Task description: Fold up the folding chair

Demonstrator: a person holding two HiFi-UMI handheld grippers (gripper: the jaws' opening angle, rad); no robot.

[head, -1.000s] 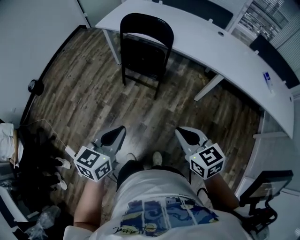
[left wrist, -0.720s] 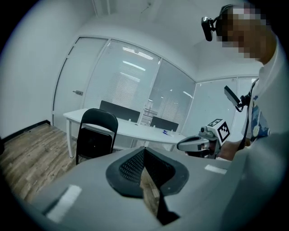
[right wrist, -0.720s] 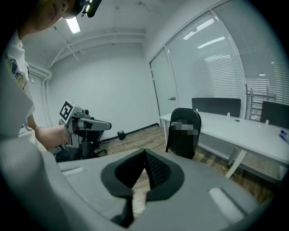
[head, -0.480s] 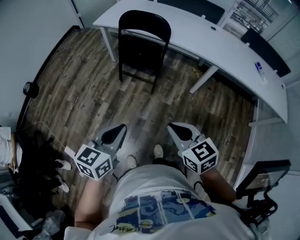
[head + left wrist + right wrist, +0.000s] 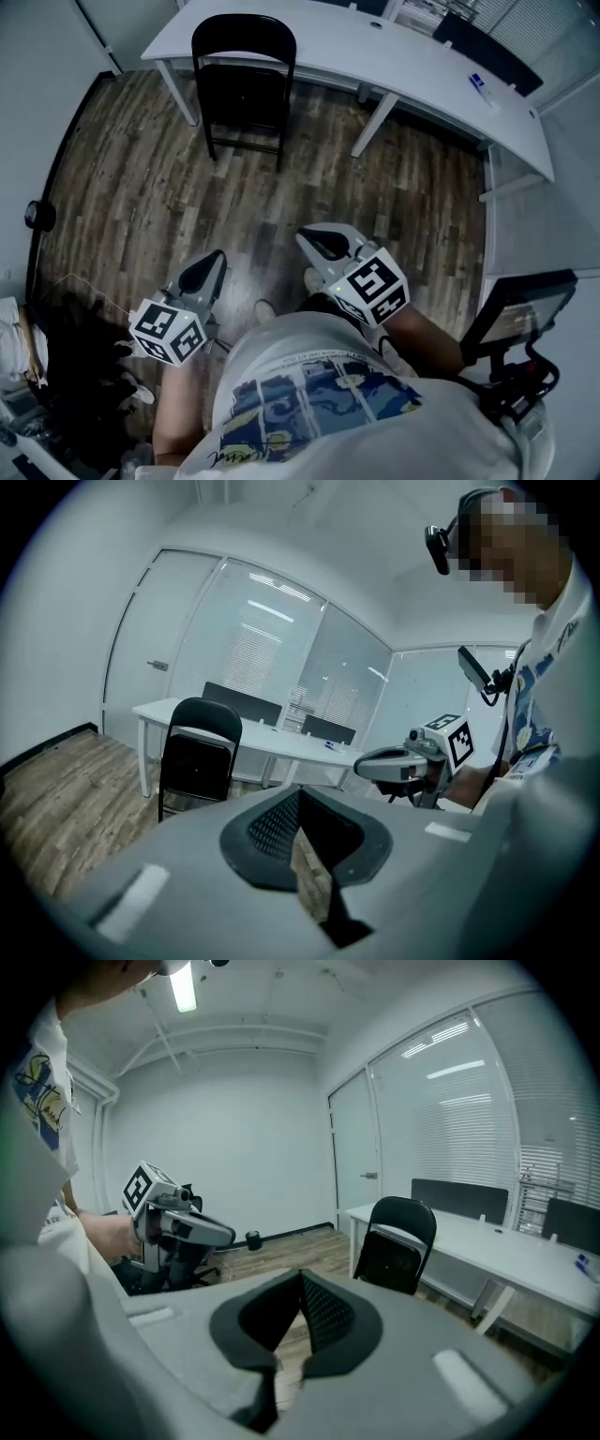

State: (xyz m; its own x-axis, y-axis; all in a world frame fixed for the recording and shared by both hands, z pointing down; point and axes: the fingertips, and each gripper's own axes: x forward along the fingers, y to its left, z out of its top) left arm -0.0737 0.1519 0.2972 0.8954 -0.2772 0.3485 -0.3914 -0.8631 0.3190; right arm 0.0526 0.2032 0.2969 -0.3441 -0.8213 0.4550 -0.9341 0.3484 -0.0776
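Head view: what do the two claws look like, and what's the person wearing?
Left claw and right claw match: light grey tapered shells with black inset tops, dark mesh-textured pads, each backed by a white cube of black square markers. The person wears a white short-sleeved T-shirt with a blue print.
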